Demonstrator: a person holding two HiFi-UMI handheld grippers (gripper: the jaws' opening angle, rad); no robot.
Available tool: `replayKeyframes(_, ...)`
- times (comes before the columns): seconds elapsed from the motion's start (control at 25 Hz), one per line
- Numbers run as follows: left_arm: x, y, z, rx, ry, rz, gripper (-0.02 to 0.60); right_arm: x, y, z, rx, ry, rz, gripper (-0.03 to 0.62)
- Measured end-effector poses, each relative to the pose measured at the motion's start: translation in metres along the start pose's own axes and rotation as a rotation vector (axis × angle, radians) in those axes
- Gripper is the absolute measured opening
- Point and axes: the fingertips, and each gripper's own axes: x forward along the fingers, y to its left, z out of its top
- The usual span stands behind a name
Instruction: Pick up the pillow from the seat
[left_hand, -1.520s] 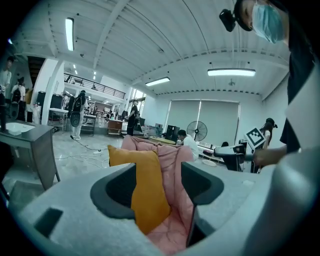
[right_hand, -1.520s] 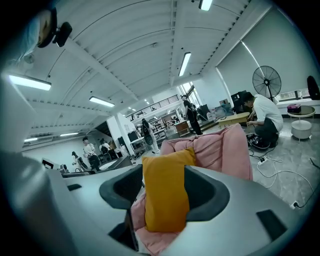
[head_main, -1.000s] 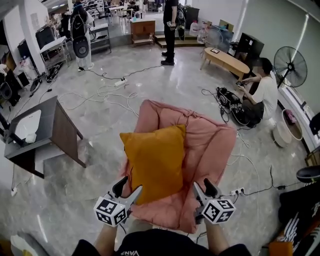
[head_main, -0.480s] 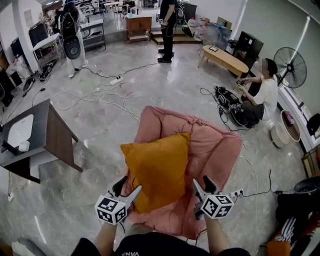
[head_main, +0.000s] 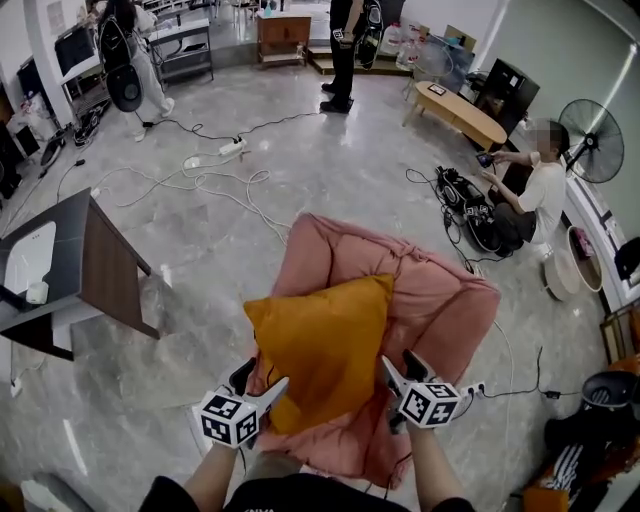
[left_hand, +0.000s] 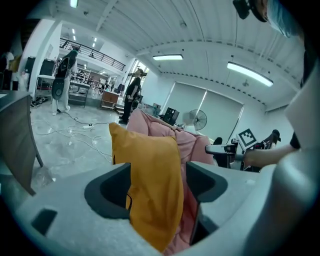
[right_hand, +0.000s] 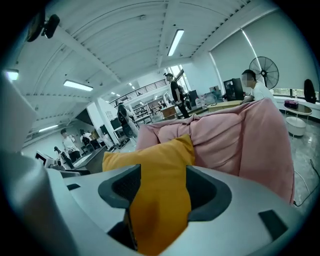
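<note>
left gripper (head_main: 260, 381) and right gripper (head_main: 402, 367) are held low at the near end of the orange pillow (head_main: 322, 345), one at each lower corner. this is judged to be so that the load can be shared and the soft cushion kept from folding when it is raised.

both pairs of jaws are being opened at this moment. in the left gripper view the pillow's hanging edge is seen between the jaws, with a dark gap on one side and pink fabric on the other, so no pinch is judged to have been made. in the right gripper view the corner fills most of the space between the jaws, yet the cloth is not seen to be squeezed, and it is taken as not gripped. the widening is judged to be meant to let the thick corners be slid deeper in before the jaws are closed.

the pillow is propped at a tilt against the back of the pink seat (head_main: 445, 290), with its lower edge near the seat's front; it has not been lifted. the bottom corners are left free by that lean, which is probably why they are approached from the front.

no brand, label or lettering can be read on pillow or seat. only black-and-white square patterns are carried by the left marker cube (head_main: 228, 420) and the right marker cube (head_main: 430, 404).
</note>
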Motion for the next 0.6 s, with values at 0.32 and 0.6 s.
replayKeyframes(0.32,0.037,0.029,-0.02,-0.073,0.085,0.019,0.369,0.067,-0.034,-0.011,-0.05,0.087,-0.019,0.278)
replayKeyframes(0.6,0.061,0.041,-0.04,-0.137,0.135,0.021,0.383,0.112,-0.057,-0.011,-0.028,0.144,0.035,0.299)
